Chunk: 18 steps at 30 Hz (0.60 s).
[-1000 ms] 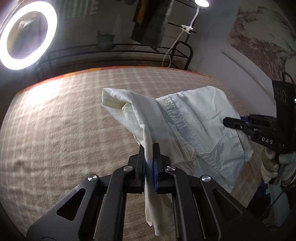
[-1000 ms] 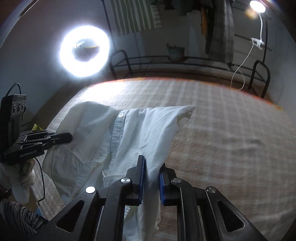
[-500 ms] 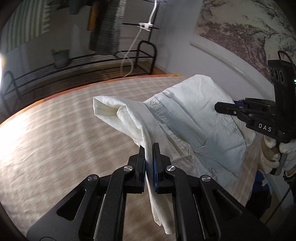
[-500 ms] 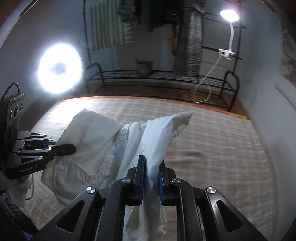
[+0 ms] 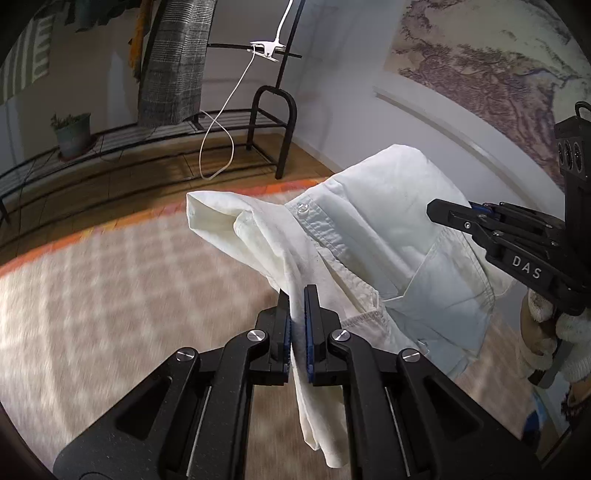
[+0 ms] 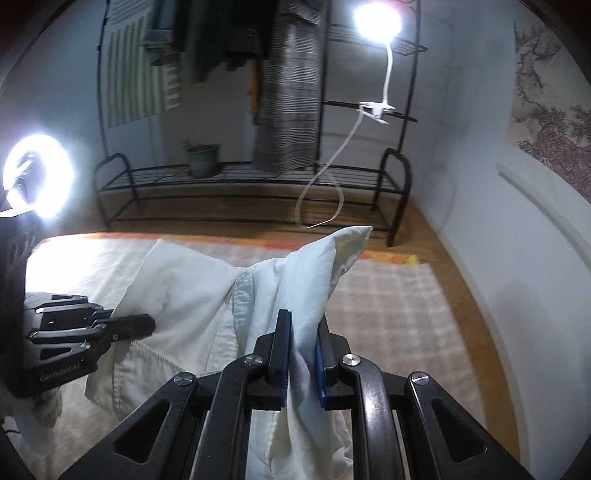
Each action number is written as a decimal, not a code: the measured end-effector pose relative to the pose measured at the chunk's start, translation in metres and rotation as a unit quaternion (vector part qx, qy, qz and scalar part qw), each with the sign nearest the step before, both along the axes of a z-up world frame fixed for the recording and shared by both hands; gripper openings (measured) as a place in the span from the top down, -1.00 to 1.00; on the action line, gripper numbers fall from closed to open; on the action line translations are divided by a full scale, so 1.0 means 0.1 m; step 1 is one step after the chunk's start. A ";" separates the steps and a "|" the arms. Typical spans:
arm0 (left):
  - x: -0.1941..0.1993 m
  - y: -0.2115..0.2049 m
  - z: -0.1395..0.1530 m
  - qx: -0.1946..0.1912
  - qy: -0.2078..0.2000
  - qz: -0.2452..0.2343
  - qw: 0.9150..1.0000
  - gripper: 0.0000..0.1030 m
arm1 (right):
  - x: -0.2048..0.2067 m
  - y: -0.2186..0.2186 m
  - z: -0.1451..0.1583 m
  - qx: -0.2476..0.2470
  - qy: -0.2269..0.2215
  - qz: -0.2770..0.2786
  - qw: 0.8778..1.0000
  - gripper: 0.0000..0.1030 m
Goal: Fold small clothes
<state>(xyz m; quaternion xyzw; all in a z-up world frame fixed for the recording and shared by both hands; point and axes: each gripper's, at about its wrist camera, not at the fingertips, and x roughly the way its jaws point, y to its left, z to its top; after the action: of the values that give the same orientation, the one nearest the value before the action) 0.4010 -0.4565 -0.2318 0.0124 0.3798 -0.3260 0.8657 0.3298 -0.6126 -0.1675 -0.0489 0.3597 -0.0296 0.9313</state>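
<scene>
A white button-up shirt (image 5: 369, 229) hangs in the air between both grippers, over a checked beige cover (image 5: 110, 295) with an orange edge. My left gripper (image 5: 297, 295) is shut on one bunched fold of the shirt, whose tail droops below the fingers. My right gripper (image 6: 303, 321) is shut on another fold, with a cloth corner sticking up past it. Each view shows the other tool beside the shirt: the right gripper (image 5: 439, 216) in a gloved hand (image 5: 546, 332), the left gripper (image 6: 147, 325) at the left. The shirt (image 6: 184, 288) sags between them, its pocket side showing.
A black metal rack (image 6: 258, 177) with a potted plant (image 6: 201, 158) and hanging clothes stands beyond the cover's far edge. A ring light (image 6: 37, 181) glares at the left and a clip lamp (image 6: 376, 18) shines above. Wooden floor (image 6: 436, 236) and a white wall lie to the right.
Both grippers carried the shirt sideways across the cover toward its far right corner. The ring light slid out of the left view; the rack and floor came in. Both grips held.
</scene>
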 end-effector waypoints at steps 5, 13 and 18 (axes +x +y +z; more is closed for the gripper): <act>0.27 -0.24 -0.17 0.017 -0.006 0.021 1.000 0.94 | 0.44 -0.34 -0.19 0.009 -0.013 -0.028 0.999 0.83; 0.46 -0.28 -0.54 0.075 0.021 0.038 0.996 0.89 | 0.80 -0.52 -0.66 -0.026 0.029 -0.065 0.997 0.82; 0.46 -0.26 -0.52 0.089 0.014 0.056 0.994 0.53 | 0.93 -0.77 -0.89 -0.058 0.075 -0.143 0.985 0.53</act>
<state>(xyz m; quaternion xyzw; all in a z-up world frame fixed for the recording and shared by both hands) 0.4466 -0.4825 -0.2842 0.0634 0.4191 -0.2425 0.8727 0.4229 -0.6901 -0.2562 -0.0529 0.4296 -0.1790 0.8835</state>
